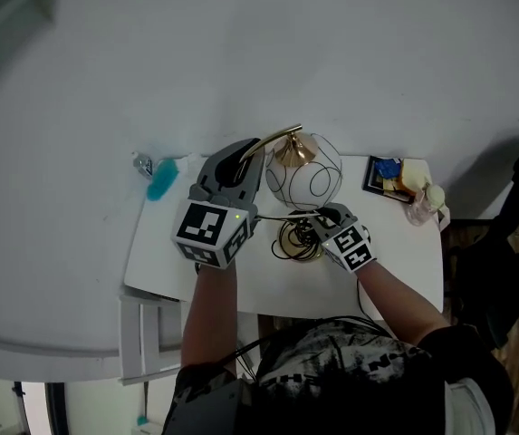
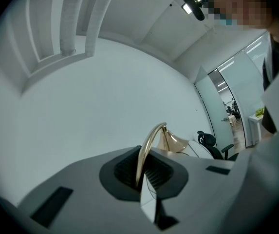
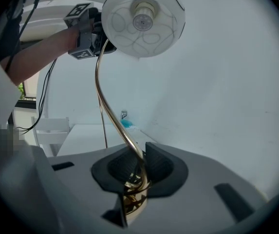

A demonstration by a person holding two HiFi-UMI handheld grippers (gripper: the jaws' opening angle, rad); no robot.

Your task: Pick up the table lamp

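The table lamp has a curved gold arm (image 1: 275,140), a wire globe shade (image 1: 304,181) and a gold base (image 1: 301,240) with a black cord coiled round it. In the head view it hangs over the white table (image 1: 395,275) between both grippers. My left gripper (image 1: 241,163) is shut on the upper arm (image 2: 146,152), which runs up out of its jaws. My right gripper (image 1: 319,218) is shut on the lower stem (image 3: 135,162), just above the base (image 3: 133,204). The shade (image 3: 143,18) shows from below in the right gripper view, with the left gripper (image 3: 83,30) beside it.
A blue brush (image 1: 161,181) and a small metal piece (image 1: 142,163) lie at the table's far left corner. A dark framed picture (image 1: 386,176) and a pale soft item (image 1: 425,199) sit at the far right. A black chair (image 1: 513,234) stands to the right, a white rack (image 1: 146,333) at the near left.
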